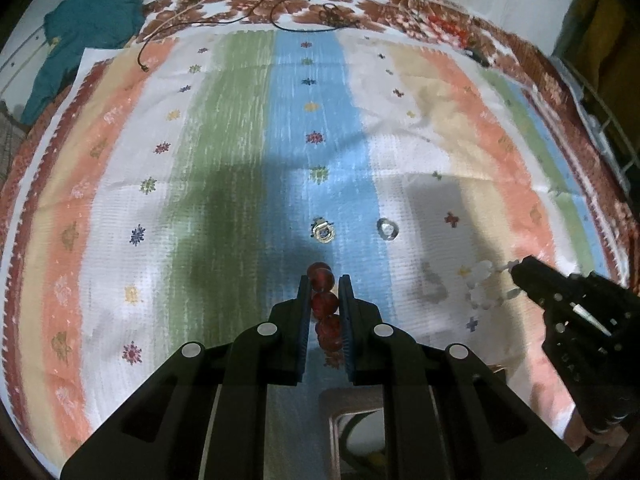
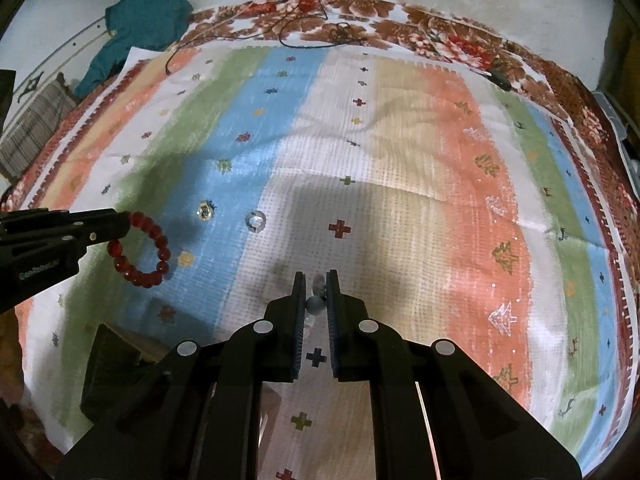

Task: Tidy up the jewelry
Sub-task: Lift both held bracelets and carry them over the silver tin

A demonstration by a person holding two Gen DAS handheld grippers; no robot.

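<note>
Jewelry hangs from both grippers above a striped, flower-bordered cloth (image 1: 248, 128) spread over a bed.

Left wrist view: the left gripper (image 1: 324, 292) is clamped on a red bead bracelet (image 1: 325, 304), its beads stacked between the two fingers. Two rings lie side by side on the cloth just beyond the fingertips, toward the middle of the spread: an ornate ring (image 1: 323, 231) on the blue stripe and a plain silver ring (image 1: 387, 229) at the blue stripe's edge. Toward the right edge, the right gripper (image 1: 516, 270) pinches a white bead bracelet (image 1: 482, 284), which dangles clear of the cloth. A wooden box (image 1: 352, 408) shows partly under the left gripper, near the cloth's near edge.

Right wrist view: the right gripper (image 2: 316, 288) is closed on pale, glassy beads (image 2: 316, 304). The left gripper (image 2: 120, 220) enters from the left edge, the red bracelet (image 2: 140, 248) hanging from it as an open loop. Both rings (image 2: 205, 212) remain on the cloth.

The lift appears underway; done well, each bracelet should be carried slowly so the loops do not swing, then lowered fully into the box before the fingers let go.
</note>
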